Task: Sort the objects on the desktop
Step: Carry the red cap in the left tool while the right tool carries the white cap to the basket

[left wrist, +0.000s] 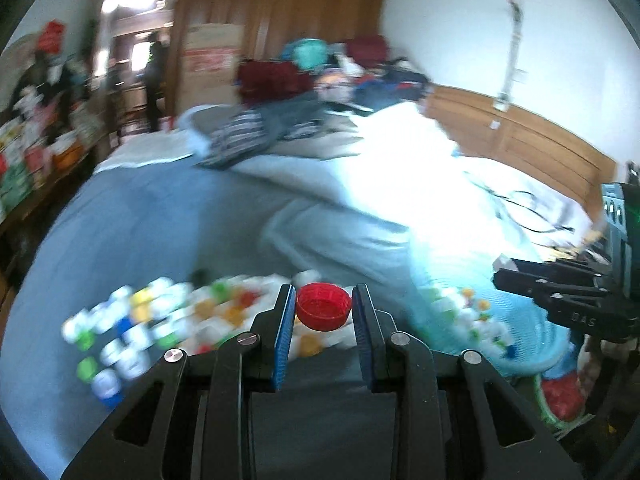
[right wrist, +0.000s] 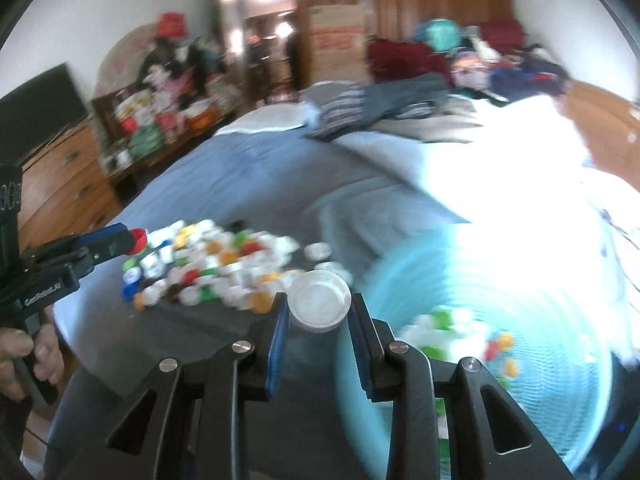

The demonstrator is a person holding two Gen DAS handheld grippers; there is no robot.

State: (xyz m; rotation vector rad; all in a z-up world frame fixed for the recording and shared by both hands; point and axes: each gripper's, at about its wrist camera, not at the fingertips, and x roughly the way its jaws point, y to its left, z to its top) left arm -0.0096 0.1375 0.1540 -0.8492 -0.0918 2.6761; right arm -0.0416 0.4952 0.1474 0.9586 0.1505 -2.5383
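My left gripper [left wrist: 323, 307] is shut on a red bottle cap [left wrist: 322, 306], held above the bed; it also shows at the left of the right wrist view [right wrist: 134, 240]. My right gripper [right wrist: 319, 308] is shut on a white bottle cap [right wrist: 319, 305], held near the rim of a light blue basket [right wrist: 540, 288]. A pile of mixed coloured and white caps [right wrist: 224, 268] lies on the blue bedsheet; it also shows in the left wrist view [left wrist: 160, 320]. The basket holds several caps [right wrist: 460, 336].
A second container with red caps [left wrist: 560, 396] sits low at the right, beside the blue basket [left wrist: 520, 320]. Folded clothes [right wrist: 360, 112] and a white blanket [right wrist: 500, 152] lie farther up the bed. A wooden dresser [right wrist: 60, 184] stands left.
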